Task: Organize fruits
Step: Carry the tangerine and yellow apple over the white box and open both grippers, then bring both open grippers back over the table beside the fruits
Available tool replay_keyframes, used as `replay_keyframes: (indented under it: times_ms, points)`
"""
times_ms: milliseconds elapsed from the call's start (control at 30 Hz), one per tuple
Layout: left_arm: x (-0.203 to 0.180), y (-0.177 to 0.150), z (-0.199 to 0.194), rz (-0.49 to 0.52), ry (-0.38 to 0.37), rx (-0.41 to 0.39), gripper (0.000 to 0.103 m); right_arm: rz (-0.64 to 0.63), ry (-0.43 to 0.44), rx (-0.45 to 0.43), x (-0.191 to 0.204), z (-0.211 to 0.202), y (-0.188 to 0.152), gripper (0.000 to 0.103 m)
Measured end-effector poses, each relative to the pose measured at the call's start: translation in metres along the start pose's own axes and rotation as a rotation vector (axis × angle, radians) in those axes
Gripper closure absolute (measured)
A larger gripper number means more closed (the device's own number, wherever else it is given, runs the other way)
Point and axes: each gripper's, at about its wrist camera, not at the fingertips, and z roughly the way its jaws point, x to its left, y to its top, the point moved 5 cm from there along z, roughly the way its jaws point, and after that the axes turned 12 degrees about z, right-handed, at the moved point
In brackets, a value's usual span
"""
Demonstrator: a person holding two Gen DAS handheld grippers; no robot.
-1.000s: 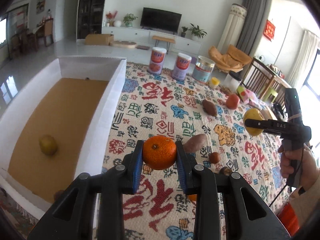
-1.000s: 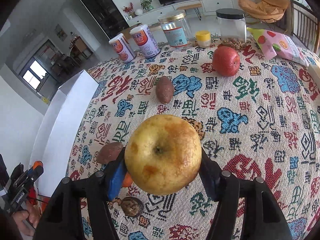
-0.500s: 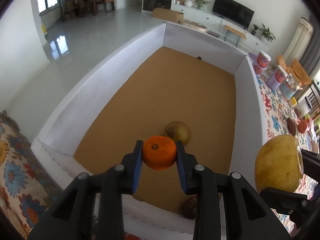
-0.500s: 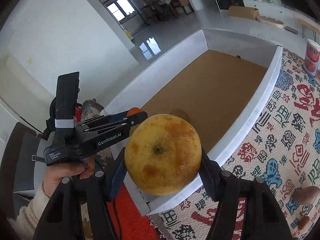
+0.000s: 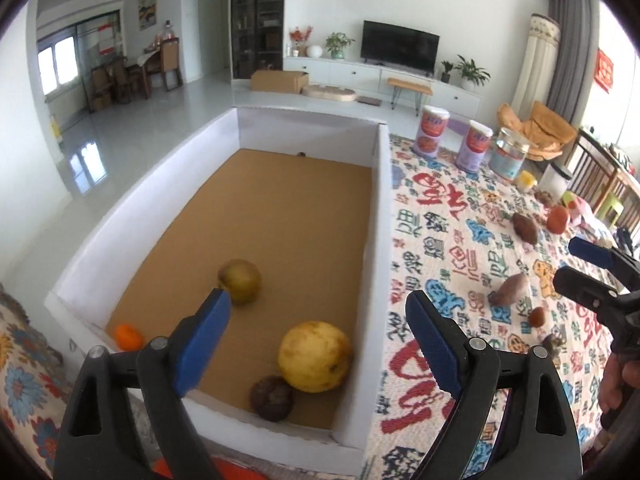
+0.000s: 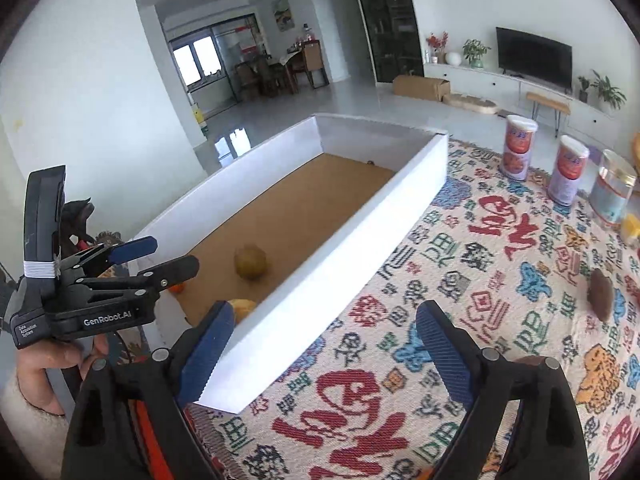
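My left gripper (image 5: pixel 318 300) hangs over the near end of the white box (image 5: pixel 378 208), jaws opening wide with nothing between them. On the box's brown floor lie a small orange (image 5: pixel 128 337), a big yellow apple (image 5: pixel 315 356), a greenish-brown fruit (image 5: pixel 240 282) and a dark brown fruit (image 5: pixel 272 398). My right gripper (image 6: pixel 324 312) is over the box's right wall (image 6: pixel 360 240) and the patterned cloth, jaws also opening and empty. From there the yellow apple (image 6: pixel 240 307), the orange (image 6: pixel 177 288) and the left gripper (image 6: pixel 172 254) show.
On the patterned tablecloth (image 5: pixel 452 240) lie a red apple (image 5: pixel 558 218), two brown sweet potatoes (image 5: pixel 525 228) (image 5: pixel 510 288) and a small brown fruit (image 5: pixel 537 316). Two cans (image 5: pixel 430 136) (image 5: pixel 474 146) and a jar (image 5: pixel 508 158) stand at the far edge. A hand (image 6: pixel 36 360) holds the left gripper.
Both grippers have let go: the orange and the yellow apple now lie in the box and both pairs of jaws stand wide. The right gripper has swung back toward the cloth.
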Motion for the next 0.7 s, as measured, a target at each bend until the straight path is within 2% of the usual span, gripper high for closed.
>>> replay_keyframes:
  times_ms: [100, 167, 233, 333, 500, 600, 700]
  points:
    - [-0.074, 0.001, 0.001, 0.052, -0.139, -0.033, 0.007, 0.084, -0.219, -0.118, -0.107, -0.058, -0.008, 0.0]
    - [-0.117, -0.002, 0.012, 0.064, -0.212, -0.041, 0.007, 0.168, -0.383, -0.113, -0.19, -0.081, -0.023, 0.0]
    - [-0.15, -0.008, 0.033, 0.07, -0.236, -0.02, 0.007, 0.259, -0.508, -0.077, -0.26, -0.095, -0.046, 0.0]
    - [-0.175, -0.016, 0.067, 0.059, -0.208, 0.019, 0.007, 0.345, -0.644, -0.032, -0.354, -0.115, -0.069, 0.0]
    - [-0.167, -0.017, 0.108, 0.027, -0.079, 0.04, 0.007, 0.379, -0.705, 0.003, -0.42, -0.107, -0.09, 0.0]
    - [-0.16, -0.019, 0.132, 0.04, -0.006, 0.071, 0.007, 0.428, -0.67, 0.007, -0.436, -0.099, -0.087, 0.0]
    - [-0.155, -0.026, 0.15, 0.013, 0.012, 0.107, 0.007, 0.457, -0.659, -0.003, -0.437, -0.097, -0.089, 0.0]
